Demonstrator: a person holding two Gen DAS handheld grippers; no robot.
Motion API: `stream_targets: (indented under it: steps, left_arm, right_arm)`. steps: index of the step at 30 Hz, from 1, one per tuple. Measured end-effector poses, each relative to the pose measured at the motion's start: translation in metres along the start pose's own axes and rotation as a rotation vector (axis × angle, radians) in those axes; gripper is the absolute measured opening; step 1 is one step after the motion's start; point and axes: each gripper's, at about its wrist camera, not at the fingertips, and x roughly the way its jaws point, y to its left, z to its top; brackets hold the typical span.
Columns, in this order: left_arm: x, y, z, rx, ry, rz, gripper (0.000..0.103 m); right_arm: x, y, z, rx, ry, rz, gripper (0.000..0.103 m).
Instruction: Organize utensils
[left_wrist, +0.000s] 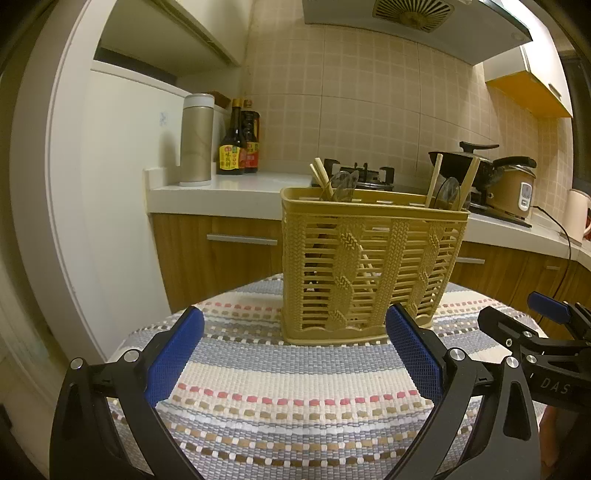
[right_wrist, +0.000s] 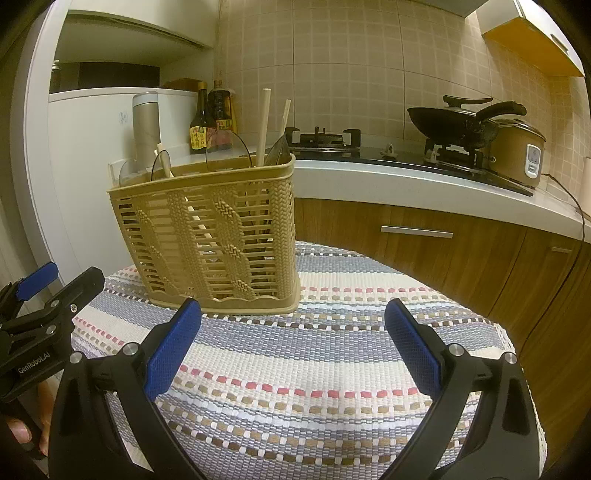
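A tan plastic utensil basket (left_wrist: 369, 266), rectangular and moulded to look like woven cane with braided columns and open horizontal slats, stands upright on a small worktop covered with a coarse woven cloth (left_wrist: 295, 398) striped in grey-blue, cream, pink and brown. The basket sits toward the far edge of that worktop. Pale wooden chopsticks (left_wrist: 320, 174) poke out of its top at the left end, and more chopsticks (left_wrist: 433, 181) lean out at the right end; clear, rounded plastic spoons (left_wrist: 343, 182) show among them above the rim.

The left gripper (left_wrist: 293, 350) hovers low over the cloth in front of the basket, its black arms ending in blue, dimpled rubber fingers (left_wrist: 173, 354) spread wide apart with nothing between them. The right gripper (right_wrist: 293, 350) is beside it, off the basket's right corner, its blue textured fingers (right_wrist: 413, 350) likewise spread apart and empty.

Behind the worktop runs a white kitchen counter (left_wrist: 229, 192) with wood-grain cabinet fronts. On it stand a champagne-coloured metal flask (left_wrist: 196, 140), two dark sauce bottles (left_wrist: 236, 140), a black gas hob (right_wrist: 332, 142), a black wok (right_wrist: 450, 123) and a beige rice cooker (right_wrist: 517, 151). The wall is beige square tile.
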Motion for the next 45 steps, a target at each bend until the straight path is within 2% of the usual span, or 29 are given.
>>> stream_targets:
  steps: [45]
  left_arm:
    - [0.0034,0.0008,-0.0037,-0.002,0.022,0.003,0.095]
  right_arm:
    - [0.0027,0.0012,-0.0019,-0.006,0.007,-0.003,0.095]
